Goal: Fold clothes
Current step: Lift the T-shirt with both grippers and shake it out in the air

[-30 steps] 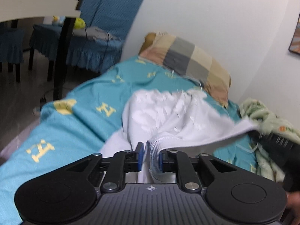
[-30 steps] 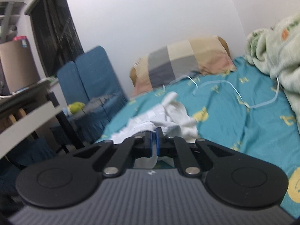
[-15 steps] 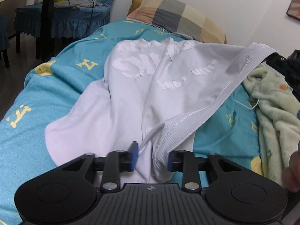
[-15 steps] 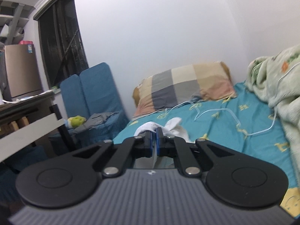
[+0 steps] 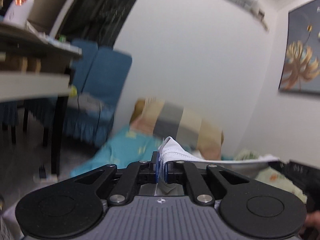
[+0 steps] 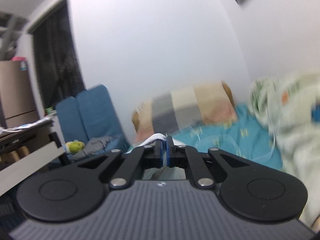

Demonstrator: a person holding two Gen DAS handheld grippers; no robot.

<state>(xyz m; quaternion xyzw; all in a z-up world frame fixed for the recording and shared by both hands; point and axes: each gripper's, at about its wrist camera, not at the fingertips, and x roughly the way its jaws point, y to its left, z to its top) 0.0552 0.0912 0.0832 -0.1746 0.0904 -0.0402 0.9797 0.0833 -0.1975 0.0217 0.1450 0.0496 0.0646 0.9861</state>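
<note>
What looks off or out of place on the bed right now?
Nothing looks damaged or spilled. A thin white cable lies looped loose across the teal bedsheet, and a green blanket is heaped at its right side. Both views are motion-blurred, so finer detail is unclear.

My left gripper (image 5: 161,167) has the ribbed edge of the shirt (image 5: 174,153) between its jaws; from there the cloth runs off to the right toward my right gripper (image 5: 300,172), which sits at that side's edge. Ahead of my left jaws lies the bed (image 5: 120,150), with the pillow (image 5: 180,124) at its far end against the wall (image 5: 190,60). Left of the jaws stand the chair (image 5: 100,84) and, nearer, the table (image 5: 34,84). A picture (image 5: 302,60) hangs on the wall to the right.

Between my right jaws (image 6: 164,153) a fold of shirt pokes up on their left. The blanket (image 6: 286,124) is heaped on the bed to their right.
</note>
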